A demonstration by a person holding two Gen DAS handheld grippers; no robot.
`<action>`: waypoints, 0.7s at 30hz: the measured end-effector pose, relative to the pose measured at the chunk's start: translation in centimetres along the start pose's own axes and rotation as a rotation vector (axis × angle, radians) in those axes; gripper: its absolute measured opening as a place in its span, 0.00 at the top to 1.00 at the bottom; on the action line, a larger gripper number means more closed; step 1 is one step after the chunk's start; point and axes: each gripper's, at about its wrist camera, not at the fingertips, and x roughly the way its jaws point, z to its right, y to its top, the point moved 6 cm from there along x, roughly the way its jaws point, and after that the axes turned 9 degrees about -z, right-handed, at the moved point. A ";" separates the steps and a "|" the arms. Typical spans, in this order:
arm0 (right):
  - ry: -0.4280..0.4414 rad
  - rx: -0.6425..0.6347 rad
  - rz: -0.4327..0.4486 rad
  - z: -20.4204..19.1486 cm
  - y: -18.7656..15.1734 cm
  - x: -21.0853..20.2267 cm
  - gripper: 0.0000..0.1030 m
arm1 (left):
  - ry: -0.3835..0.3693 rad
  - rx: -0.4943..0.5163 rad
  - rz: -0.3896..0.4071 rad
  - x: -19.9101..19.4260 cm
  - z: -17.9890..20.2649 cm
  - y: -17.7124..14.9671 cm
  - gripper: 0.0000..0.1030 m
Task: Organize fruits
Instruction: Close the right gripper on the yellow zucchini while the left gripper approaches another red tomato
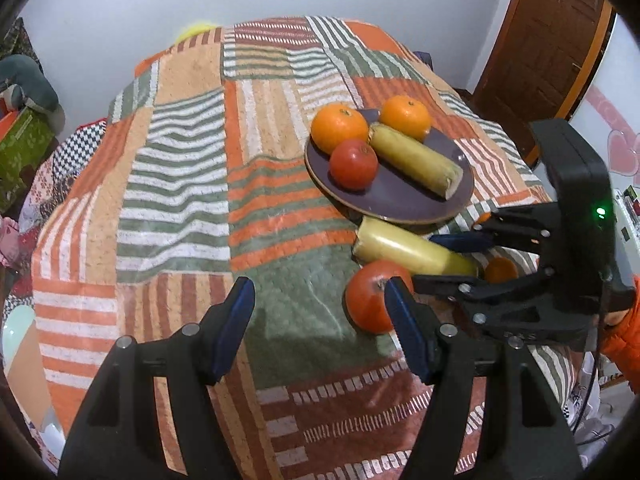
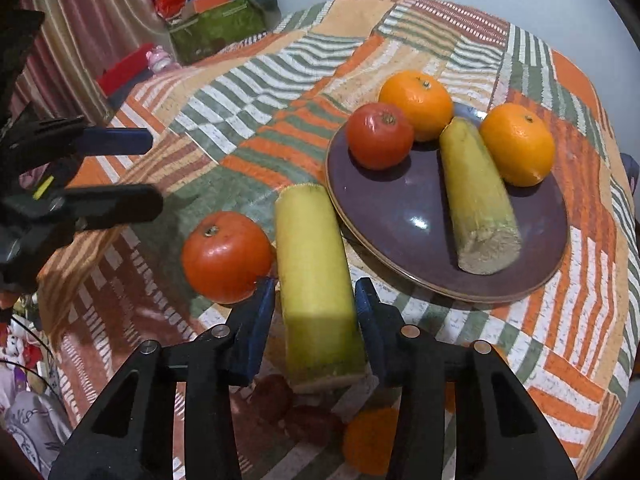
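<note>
Both wrist cams look steeply down, close over table; both share plate [image 1: 460, 192] [image 2: 400, 216] w/ fruit.

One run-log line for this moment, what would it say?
right gripper: closing around yellow stalk piece | left gripper: open, empty | plate: four fruits | tomato: on cloth

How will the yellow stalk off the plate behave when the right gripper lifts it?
The stalk looks stiff, so it probably won't sag. Its glossy, round skin may slip or twist between the pads. The right gripper straddles one end, so the far end may dip.
</note>
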 end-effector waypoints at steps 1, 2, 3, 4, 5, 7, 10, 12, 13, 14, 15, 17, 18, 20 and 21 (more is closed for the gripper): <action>-0.005 -0.004 -0.009 0.0 -0.1 0.4 0.63 | -0.003 0.000 -0.006 0.2 0.1 -0.2 0.35; -0.012 -0.009 -0.012 -0.1 -0.1 0.8 0.63 | -0.006 -0.001 -0.010 0.3 0.2 -0.3 0.35; -0.020 -0.014 -0.014 0.0 0.1 1.0 0.64 | -0.008 -0.001 -0.013 0.5 0.2 -0.4 0.35; -0.023 -0.014 -0.012 0.0 0.1 1.1 0.64 | -0.010 -0.001 -0.015 0.5 0.3 -0.4 0.35; -0.021 -0.012 -0.011 0.0 0.1 1.0 0.65 | -0.012 0.002 -0.017 0.5 0.5 -0.5 0.35; -0.017 -0.010 -0.008 -0.1 0.3 0.9 0.65 | -0.016 0.010 -0.019 0.5 0.8 -0.5 0.35; -0.023 -0.016 0.017 -0.3 0.3 0.3 0.66 | -0.031 0.019 -0.019 0.3 1.3 -0.6 0.35; -0.016 -0.016 0.033 -0.4 0.4 -0.4 0.67 | -0.037 0.019 -0.023 0.3 1.5 -0.7 0.35; -0.008 -0.014 0.035 -0.4 0.4 -0.6 0.67 | -0.041 0.018 -0.027 0.4 1.6 -0.8 0.35; 0.000 -0.010 0.038 -0.4 0.4 -0.8 0.67 | -0.046 0.019 -0.031 0.5 1.8 -0.8 0.35; 0.004 -0.008 0.038 -0.3 0.3 -0.9 0.67 | -0.049 0.019 -0.035 0.6 1.8 -0.9 0.35; 0.004 -0.010 0.040 -0.2 0.1 -1.3 0.67 | -0.050 0.020 -0.044 0.8 2.0 -1.1 0.35; 0.002 -0.010 0.043 -0.2 -0.1 -1.6 0.67 | -0.055 0.020 -0.051 1.1 2.2 -1.1 0.35; -0.008 -0.007 0.055 0.0 -0.4 -2.4 0.67 | -0.067 0.017 -0.065 1.6 2.5 -1.1 0.35; -0.014 0.000 0.065 0.3 -0.7 -2.9 0.67 | -0.069 0.016 -0.070 1.8 2.6 -1.1 0.35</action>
